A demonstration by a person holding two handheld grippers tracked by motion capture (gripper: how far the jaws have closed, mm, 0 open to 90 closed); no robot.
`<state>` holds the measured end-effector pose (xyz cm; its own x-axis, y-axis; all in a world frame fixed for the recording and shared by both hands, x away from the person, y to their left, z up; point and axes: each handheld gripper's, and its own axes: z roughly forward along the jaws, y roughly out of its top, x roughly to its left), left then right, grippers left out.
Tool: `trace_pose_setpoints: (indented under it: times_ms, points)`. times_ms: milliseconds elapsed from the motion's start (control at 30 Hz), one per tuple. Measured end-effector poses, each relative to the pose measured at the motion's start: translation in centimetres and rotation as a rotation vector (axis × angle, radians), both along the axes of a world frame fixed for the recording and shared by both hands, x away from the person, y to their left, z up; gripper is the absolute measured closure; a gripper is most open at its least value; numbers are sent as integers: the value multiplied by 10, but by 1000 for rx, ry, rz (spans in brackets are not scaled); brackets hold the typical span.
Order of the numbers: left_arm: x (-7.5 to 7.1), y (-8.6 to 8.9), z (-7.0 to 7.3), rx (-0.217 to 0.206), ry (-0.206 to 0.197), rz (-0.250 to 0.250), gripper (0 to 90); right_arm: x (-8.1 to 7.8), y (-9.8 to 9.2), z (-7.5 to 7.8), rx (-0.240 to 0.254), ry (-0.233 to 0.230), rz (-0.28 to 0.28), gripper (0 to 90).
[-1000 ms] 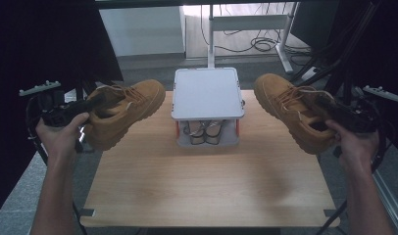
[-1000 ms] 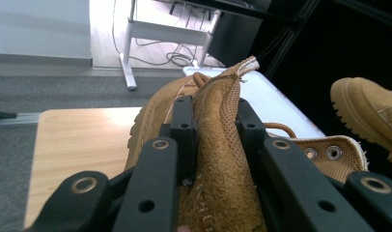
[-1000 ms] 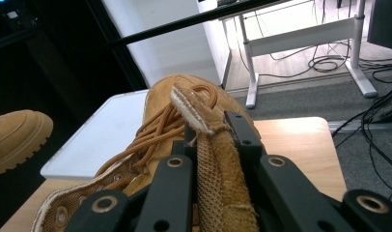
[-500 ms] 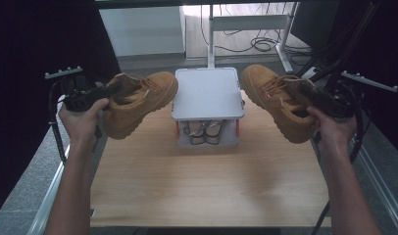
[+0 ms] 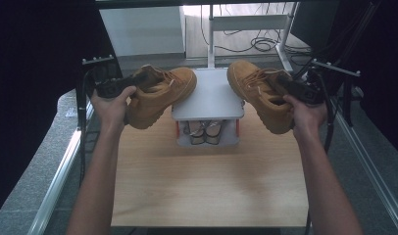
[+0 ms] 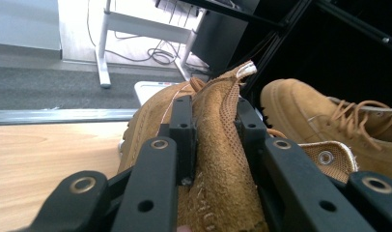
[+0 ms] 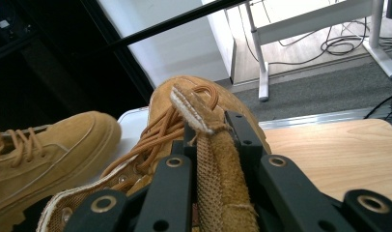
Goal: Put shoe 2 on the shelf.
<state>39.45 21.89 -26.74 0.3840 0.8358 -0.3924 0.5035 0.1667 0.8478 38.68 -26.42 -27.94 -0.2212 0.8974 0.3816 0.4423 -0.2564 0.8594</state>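
A wooden worktop (image 5: 207, 181) carries a small grey rack (image 5: 209, 100) with a pair of shoes (image 5: 205, 132) tucked under its top. Both tan boots are lifted: the left gripper (image 6: 213, 130) pinches the left boot (image 5: 160, 95) by its heel collar, the right gripper (image 7: 216, 140) pinches the right boot (image 5: 258, 95) likewise. Both hang beside the rack, not yet set down.

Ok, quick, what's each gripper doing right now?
Left gripper: shut on the left boot's heel collar.
Right gripper: shut on the right boot's heel collar.
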Motion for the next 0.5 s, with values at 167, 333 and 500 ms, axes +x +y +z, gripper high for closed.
trace_pose_setpoints:
  times_ms: [167, 333, 500]
  points:
    - [9, -14, 0, -15, 2, 19, 746, 11, 15, 1, 8, 9, -5, 802]
    - [17, -26, -3, -42, 6, 55, 745, 21, 28, 3, 39, 27, -25, 801]
    - [24, -38, -5, -72, 32, 101, 744, 29, 41, 1, 89, 49, -62, 800]
